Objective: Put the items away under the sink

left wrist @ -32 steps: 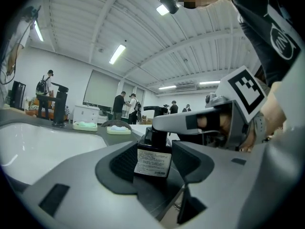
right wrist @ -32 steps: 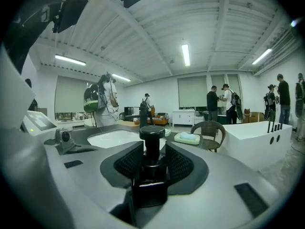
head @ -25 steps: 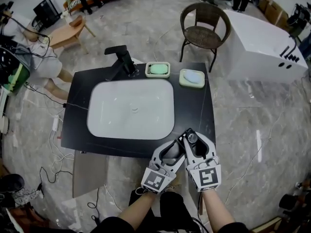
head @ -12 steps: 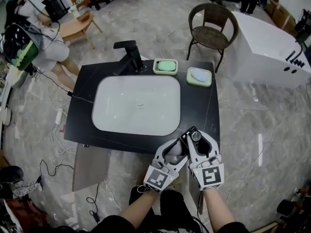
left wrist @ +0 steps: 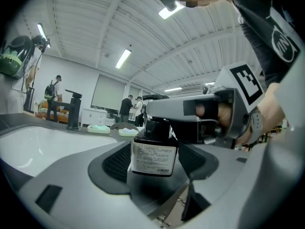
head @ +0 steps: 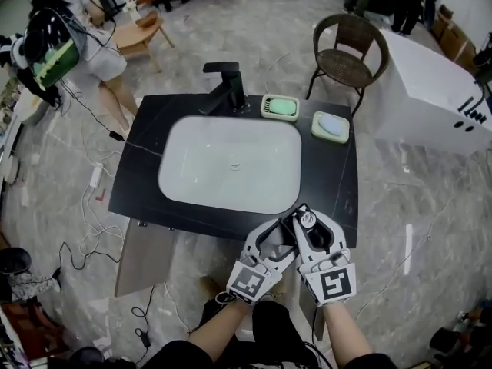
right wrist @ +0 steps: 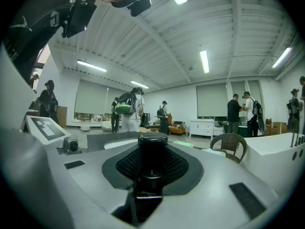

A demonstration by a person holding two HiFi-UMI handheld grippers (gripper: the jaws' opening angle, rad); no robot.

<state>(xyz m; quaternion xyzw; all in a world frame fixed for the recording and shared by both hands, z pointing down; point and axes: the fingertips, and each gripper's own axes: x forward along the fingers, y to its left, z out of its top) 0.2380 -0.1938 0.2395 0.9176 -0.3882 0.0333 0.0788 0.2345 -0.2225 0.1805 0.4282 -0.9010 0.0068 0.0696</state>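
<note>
Left gripper view shows a small dark bottle [left wrist: 153, 152] with a white printed label, upright between the left gripper [left wrist: 157, 159] fingers [left wrist: 116, 162]. These have just been opening and stand spread wide, apparently no longer pressing it. The right gripper [right wrist: 152, 163] pinches the bottle high up, at the black cap. Head view places both at the worktop [head: 338, 191] front edge, just right of the basin [head: 231, 164]. The bottle looks rigid, smooth and probably light; held only by the cap it could swing, so gripping the labelled body seems safer.
</note>
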